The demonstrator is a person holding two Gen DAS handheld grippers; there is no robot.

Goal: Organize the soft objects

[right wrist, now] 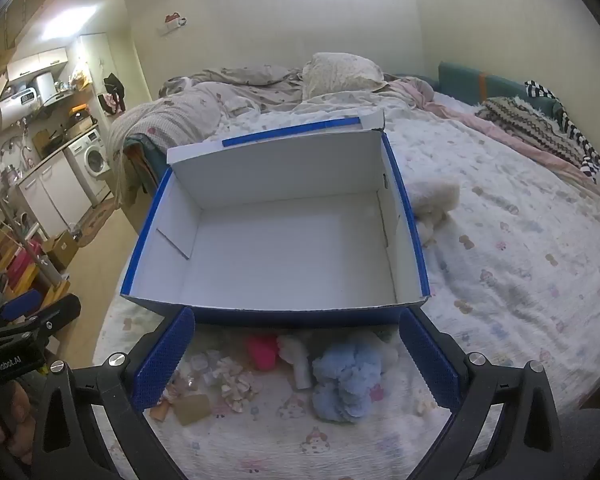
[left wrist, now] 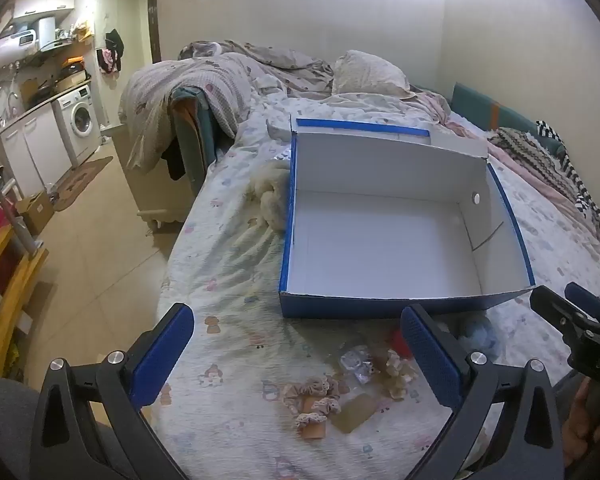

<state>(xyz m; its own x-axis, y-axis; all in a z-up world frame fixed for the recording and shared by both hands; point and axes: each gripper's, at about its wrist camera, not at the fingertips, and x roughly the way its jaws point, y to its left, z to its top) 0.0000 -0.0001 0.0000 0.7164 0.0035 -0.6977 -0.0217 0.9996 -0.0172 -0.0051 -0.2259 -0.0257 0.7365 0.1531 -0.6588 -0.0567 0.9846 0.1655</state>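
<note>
Scrunchies [left wrist: 318, 398] lie before released left gripper [left wrist: 300, 360], marked "GenRobot.AI"; right gripper [right wrist: 296, 360] released.

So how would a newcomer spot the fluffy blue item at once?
Find the open blue box on the bed. Just in front of its near wall lies a scatter of small items; the fluffy blue item is the largest, beside the red one, and the only pale-blue one.

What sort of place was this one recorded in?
Most likely a small studio flat, with bedroom and kitchen in one room: the open box sits on a made-up bed with a pillow, while a washing machine stands under a kitchen counter beyond it.
</note>
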